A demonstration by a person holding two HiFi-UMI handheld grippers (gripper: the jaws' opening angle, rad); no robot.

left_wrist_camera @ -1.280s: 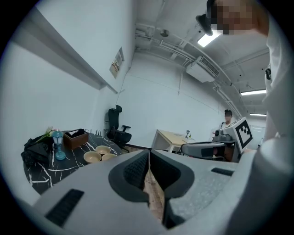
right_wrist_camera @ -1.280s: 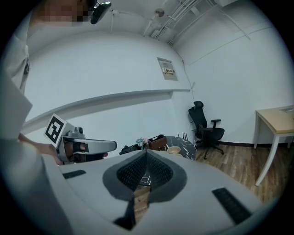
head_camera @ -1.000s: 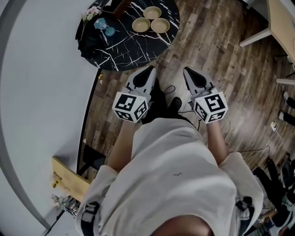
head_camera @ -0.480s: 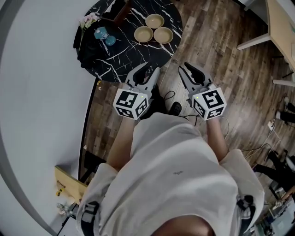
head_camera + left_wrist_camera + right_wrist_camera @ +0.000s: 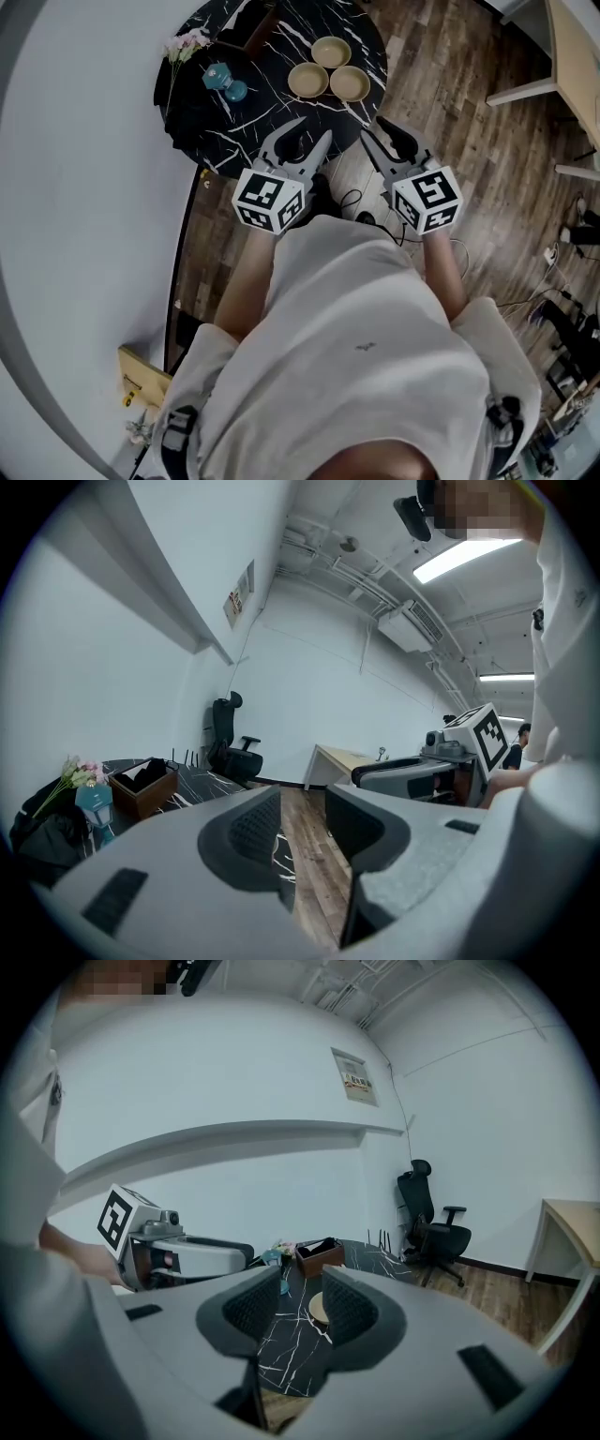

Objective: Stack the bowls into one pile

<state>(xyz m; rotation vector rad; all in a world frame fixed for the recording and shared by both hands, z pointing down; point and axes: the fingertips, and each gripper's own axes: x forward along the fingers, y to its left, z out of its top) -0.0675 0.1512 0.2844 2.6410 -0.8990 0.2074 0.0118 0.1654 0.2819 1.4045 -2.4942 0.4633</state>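
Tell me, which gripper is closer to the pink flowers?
Left. The left gripper is at the table's near edge, flowers ahead to its left; the right gripper sits farther right. Both pairs of jaws have just been opening, empty.

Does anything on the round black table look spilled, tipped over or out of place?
Nothing stands out. The three bowls sit upright, side by side and not yet stacked, on the table, with nothing spilled around them.

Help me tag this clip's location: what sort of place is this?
Likely an office: a swivel office chair, a light wooden desk, and a round black marble table.
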